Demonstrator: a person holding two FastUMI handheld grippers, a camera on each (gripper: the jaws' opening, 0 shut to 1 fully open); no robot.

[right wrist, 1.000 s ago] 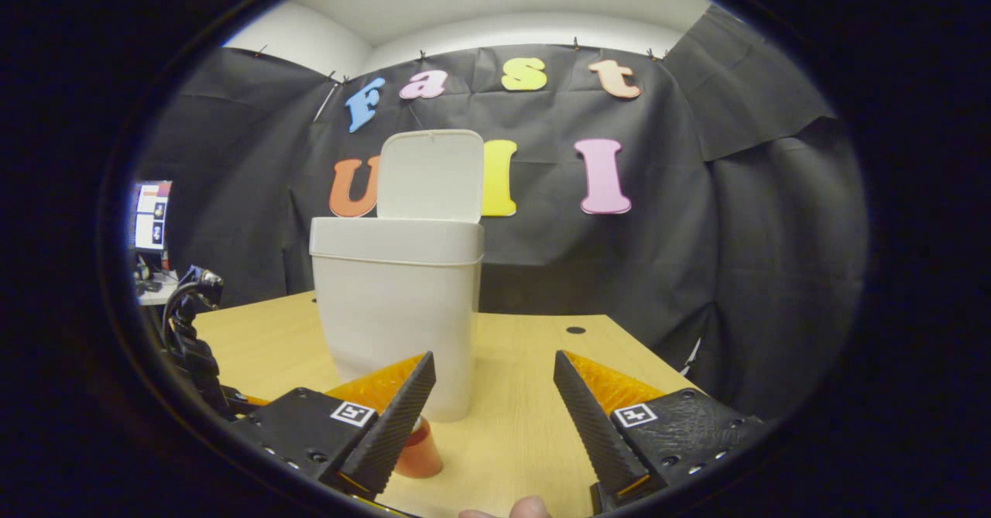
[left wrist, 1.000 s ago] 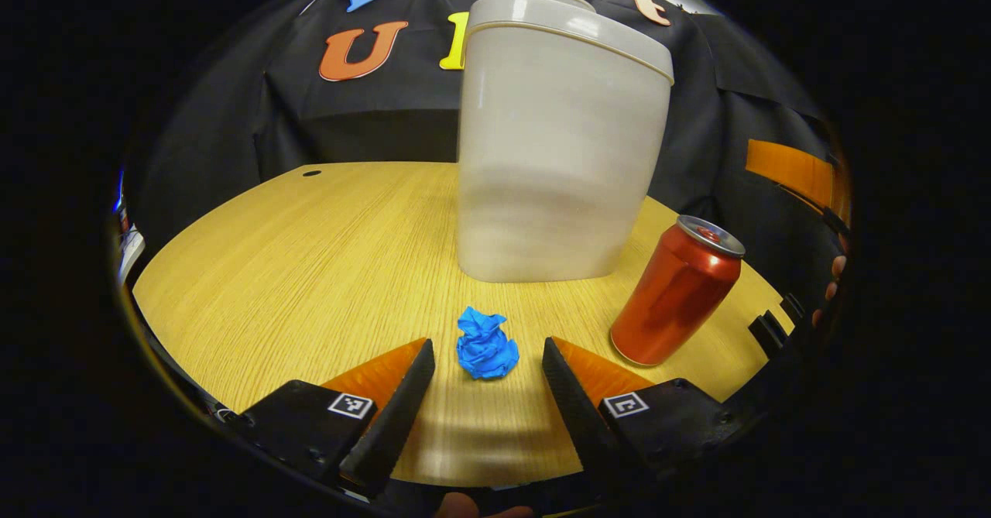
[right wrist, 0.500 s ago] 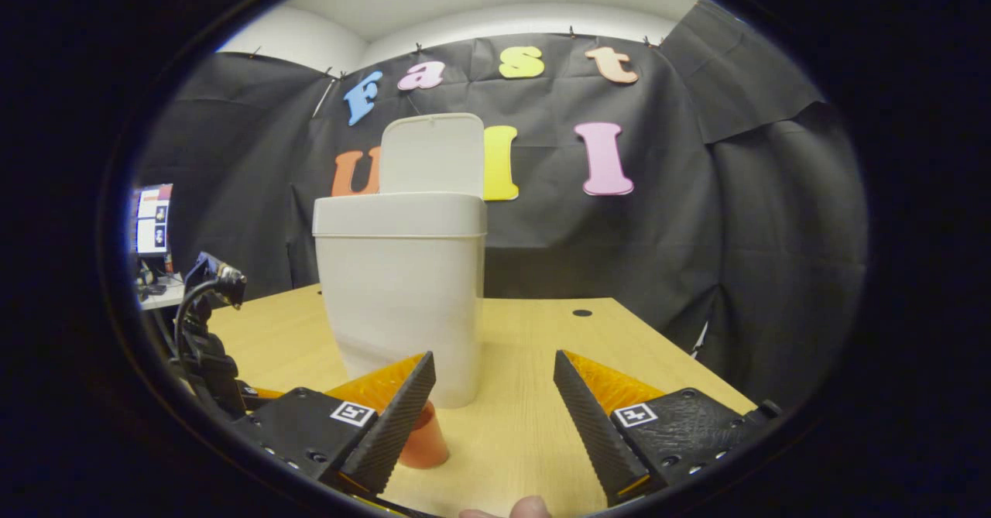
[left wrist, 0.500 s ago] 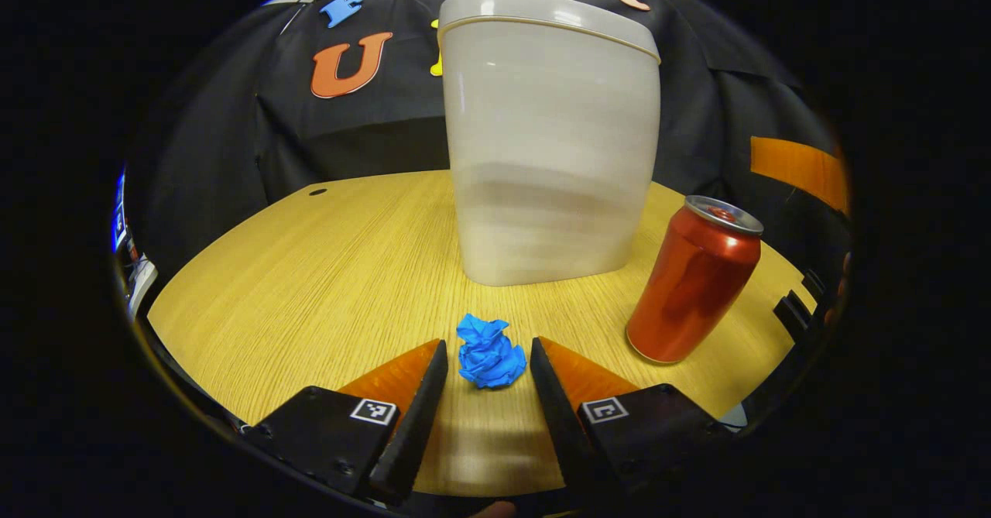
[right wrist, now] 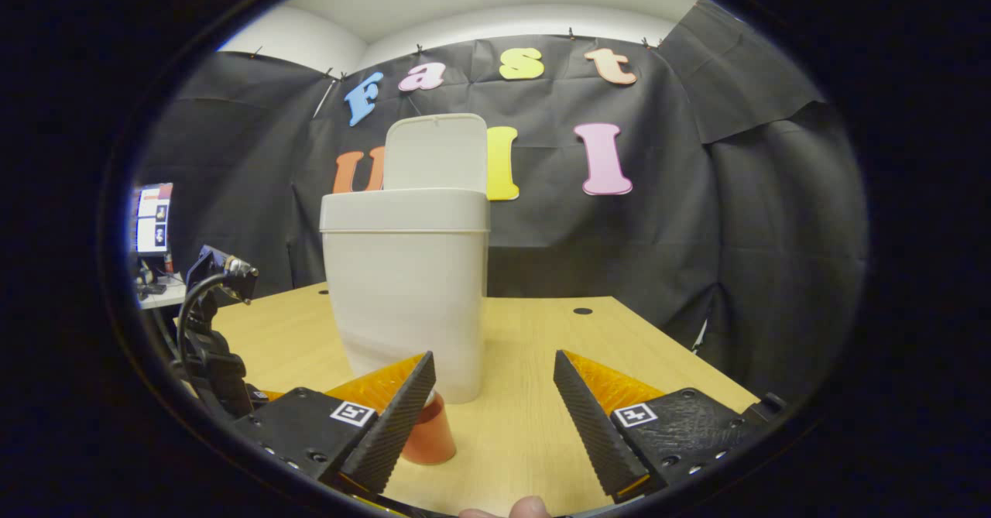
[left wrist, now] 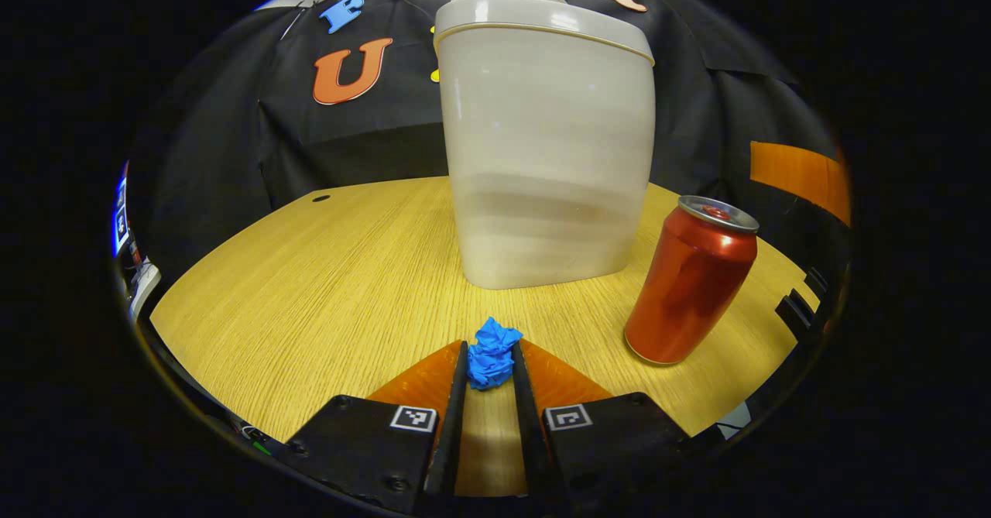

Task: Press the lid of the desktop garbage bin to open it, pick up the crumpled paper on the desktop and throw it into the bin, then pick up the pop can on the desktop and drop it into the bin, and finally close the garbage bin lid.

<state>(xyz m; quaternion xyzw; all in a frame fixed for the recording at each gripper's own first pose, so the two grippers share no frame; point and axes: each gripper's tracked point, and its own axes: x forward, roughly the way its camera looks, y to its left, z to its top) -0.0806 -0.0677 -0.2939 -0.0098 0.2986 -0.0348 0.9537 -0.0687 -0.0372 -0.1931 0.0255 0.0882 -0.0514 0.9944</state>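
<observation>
The white garbage bin point(left wrist: 546, 154) stands on the wooden table point(left wrist: 325, 286) with its lid point(right wrist: 435, 150) flipped up. In the left gripper view, my left gripper point(left wrist: 488, 363) is shut on the crumpled blue paper point(left wrist: 491, 355), which sits low on the table in front of the bin. A red pop can point(left wrist: 689, 282) stands upright to the paper's right. In the right gripper view, my right gripper point(right wrist: 492, 394) hangs open above the table, with the bin point(right wrist: 406, 293) ahead and the can point(right wrist: 428, 437) partly hidden behind its left finger.
The left gripper's body and cable point(right wrist: 209, 332) show at the left edge of the right gripper view. Small holes point(right wrist: 582, 311) mark the table near its far edge. A screen point(right wrist: 151, 216) stands outside the booth at far left.
My left gripper's fingers closed from wide apart onto the blue paper. The right gripper drifted slightly, staying open.
</observation>
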